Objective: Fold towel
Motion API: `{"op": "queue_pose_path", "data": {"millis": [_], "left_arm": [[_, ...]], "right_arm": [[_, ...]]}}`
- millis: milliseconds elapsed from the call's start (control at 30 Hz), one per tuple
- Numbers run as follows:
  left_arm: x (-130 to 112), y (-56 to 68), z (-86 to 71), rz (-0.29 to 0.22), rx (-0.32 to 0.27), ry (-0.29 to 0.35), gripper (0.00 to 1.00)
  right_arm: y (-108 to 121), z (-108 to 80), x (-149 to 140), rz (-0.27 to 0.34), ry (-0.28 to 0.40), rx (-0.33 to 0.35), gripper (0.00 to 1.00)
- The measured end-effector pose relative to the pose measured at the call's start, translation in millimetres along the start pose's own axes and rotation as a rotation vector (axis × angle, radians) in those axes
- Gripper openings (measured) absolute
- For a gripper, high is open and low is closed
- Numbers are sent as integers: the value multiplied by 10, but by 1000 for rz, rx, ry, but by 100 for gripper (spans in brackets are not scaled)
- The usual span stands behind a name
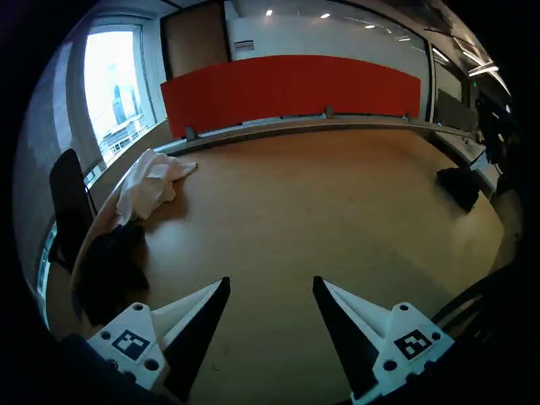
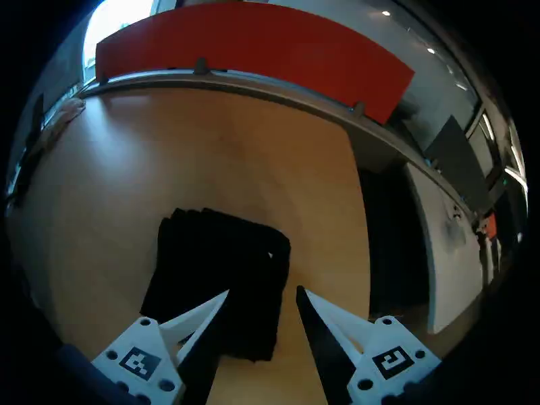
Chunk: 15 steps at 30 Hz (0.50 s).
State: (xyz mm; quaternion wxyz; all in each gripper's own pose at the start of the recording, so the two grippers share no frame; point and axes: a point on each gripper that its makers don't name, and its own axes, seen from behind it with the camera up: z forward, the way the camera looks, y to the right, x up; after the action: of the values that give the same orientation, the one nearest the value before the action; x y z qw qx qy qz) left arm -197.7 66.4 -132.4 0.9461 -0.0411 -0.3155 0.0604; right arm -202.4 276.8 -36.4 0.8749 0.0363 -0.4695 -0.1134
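- The red screen (image 1: 290, 84) stands along the far edge of the wooden table (image 1: 304, 202).
- Left gripper (image 1: 270, 280): its fingers are spread apart with bare tabletop between them. It points toward the screen from the table's opposite side.
- A white towel (image 1: 152, 182) lies crumpled just short of the screen's left end.
- A dark cloth (image 1: 111, 270) is bunched at the table's left edge, farther from the screen than the white towel.
- Right gripper (image 2: 262, 290): its fingers are apart and grip nothing.
- A black towel (image 2: 216, 263) lies folded flat, well away from the screen, right at the right gripper's fingertips. One finger overlaps the towel's near edge, and I cannot tell whether they touch.
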Motion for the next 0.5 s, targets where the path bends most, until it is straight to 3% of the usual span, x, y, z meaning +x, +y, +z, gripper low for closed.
{"op": "queue_pose_path", "data": {"millis": [300,500], "left_arm": [[1,-21,27,-10,20,-10,91],[-9,-23,35,-11,29,-20,91]], "right_arm": [[-15,187,208,23,9,34,67],[-5,308,216,66,-4,57,59]]}}
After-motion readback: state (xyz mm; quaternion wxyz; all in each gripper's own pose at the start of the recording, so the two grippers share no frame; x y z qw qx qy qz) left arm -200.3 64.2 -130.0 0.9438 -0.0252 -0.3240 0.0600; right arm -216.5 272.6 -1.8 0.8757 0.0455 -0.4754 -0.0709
